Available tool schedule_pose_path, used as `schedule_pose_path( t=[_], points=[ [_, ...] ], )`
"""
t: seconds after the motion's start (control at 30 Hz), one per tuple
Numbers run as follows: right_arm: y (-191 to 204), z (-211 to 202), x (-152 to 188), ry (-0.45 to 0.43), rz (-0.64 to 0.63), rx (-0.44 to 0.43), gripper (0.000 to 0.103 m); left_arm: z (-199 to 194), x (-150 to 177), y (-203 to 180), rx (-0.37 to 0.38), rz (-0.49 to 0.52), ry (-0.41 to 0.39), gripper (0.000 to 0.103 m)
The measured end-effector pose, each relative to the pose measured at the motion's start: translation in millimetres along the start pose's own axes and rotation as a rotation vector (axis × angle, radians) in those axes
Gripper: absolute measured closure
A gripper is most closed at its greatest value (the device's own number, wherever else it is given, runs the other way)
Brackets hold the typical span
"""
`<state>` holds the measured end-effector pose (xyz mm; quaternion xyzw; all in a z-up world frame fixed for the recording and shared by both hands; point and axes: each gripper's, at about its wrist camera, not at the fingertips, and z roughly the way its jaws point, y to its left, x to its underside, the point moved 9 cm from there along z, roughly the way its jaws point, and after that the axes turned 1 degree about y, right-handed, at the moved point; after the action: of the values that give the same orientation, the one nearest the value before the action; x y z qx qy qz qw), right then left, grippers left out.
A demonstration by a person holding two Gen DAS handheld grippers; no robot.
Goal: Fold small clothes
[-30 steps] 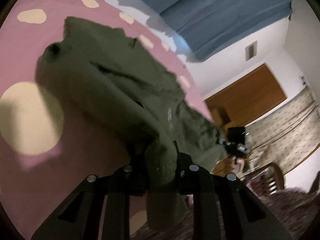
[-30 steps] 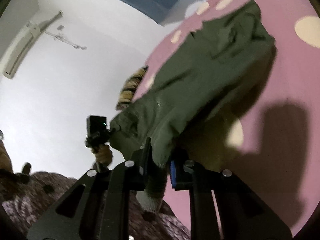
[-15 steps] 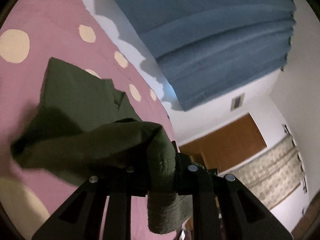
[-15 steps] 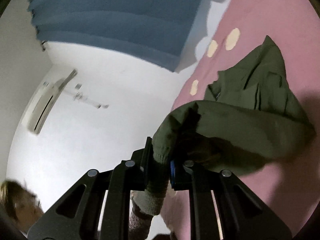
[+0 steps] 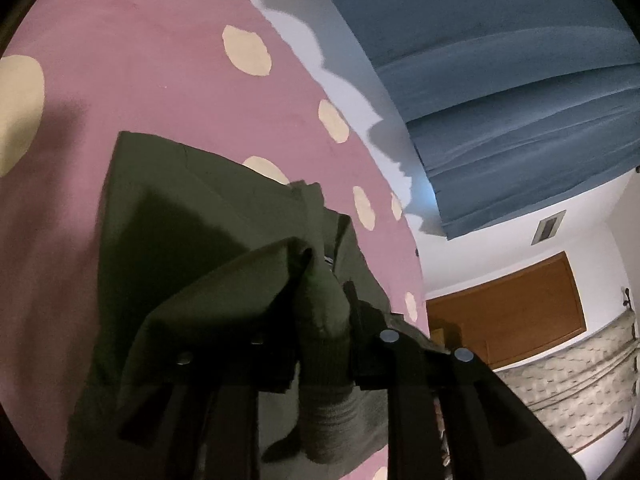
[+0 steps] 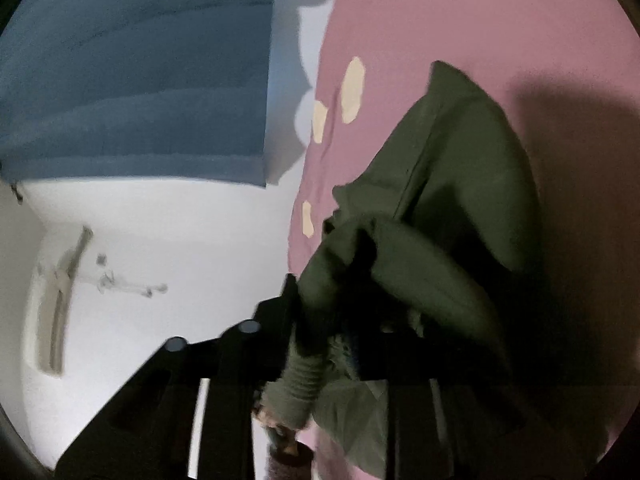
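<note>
Left wrist view: a small olive-green garment (image 5: pixel 192 216) lies on a pink bedsheet with cream dots (image 5: pixel 160 60), its far part flat with one sharp upper corner and straight edges. The near part is lifted and doubled back over the flat part, forming a soft rolled fold that casts a dark shadow on the layer beneath. A ribbed knit cuff (image 5: pixel 326 420), paler and greyer than the body cloth, hangs down between the two black fingers of the left tool (image 5: pixel 324 312). The left tool stands at a narrow gap with its jaws opening; the cloth next to the cuff sits between the fingers and the pads still appear to press on it.

Right wrist view: the same garment (image 6: pixel 460 184) is seen from the other side, its flat part ending in a pointed corner against the pink sheet (image 6: pixel 480 20). A thick fold bulges over the right tool (image 6: pixel 340 320), and a second ribbed cuff (image 6: pixel 296 384) hangs below it. The right tool's jaws are opening with cloth between them; this view is blurred and dark, so whether the pads still bear on the fabric cannot be told.

Background: a blue curtain (image 5: pixel 500 80), white walls, and a brown wooden door (image 5: pixel 520 312).
</note>
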<state>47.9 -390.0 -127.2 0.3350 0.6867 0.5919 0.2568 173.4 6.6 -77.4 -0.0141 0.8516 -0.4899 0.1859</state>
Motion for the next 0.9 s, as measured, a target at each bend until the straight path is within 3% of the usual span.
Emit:
schedule_pose_path(
  t=[0.07, 0.23, 0.3, 0.33, 0.43, 0.53, 0.77, 0.9],
  points=[
    [0, -1, -5, 0.003, 0.006, -0.022, 0.07, 1, -6, 1, 0.017, -0.026, 0.014, 0.077],
    [8, -9, -11, -0.001, -0.019, -0.063, 0.049, -21, -17, -7, 0.122, -0.087, -0.008, 0.057],
    [12, -14, -13, -0.017, -0.049, -0.05, 0.044, -38, -21, -11, 0.129, -0.064, -0.044, 0.055],
    [13, -14, -16, -0.028, -0.07, -0.031, 0.039, -42, -23, -14, 0.116, -0.04, -0.057, 0.049],
    [21, -26, -19, -0.047, -0.197, 0.079, 0.035, -56, -27, -15, -0.018, 0.105, -0.106, 0.035],
    [30, -27, -23, -0.042, -0.296, 0.159, 0.032, -49, -25, -15, -0.178, 0.274, -0.087, 0.033],
    [47, 3, -31, 0.046, -0.635, 0.457, 0.031, 1, -20, -27, -0.382, 0.658, 0.025, 0.027],
    [45, 29, -42, 0.103, -0.749, 0.566, 0.029, 37, -24, -31, -0.464, 0.839, 0.071, 0.027]
  ],
)
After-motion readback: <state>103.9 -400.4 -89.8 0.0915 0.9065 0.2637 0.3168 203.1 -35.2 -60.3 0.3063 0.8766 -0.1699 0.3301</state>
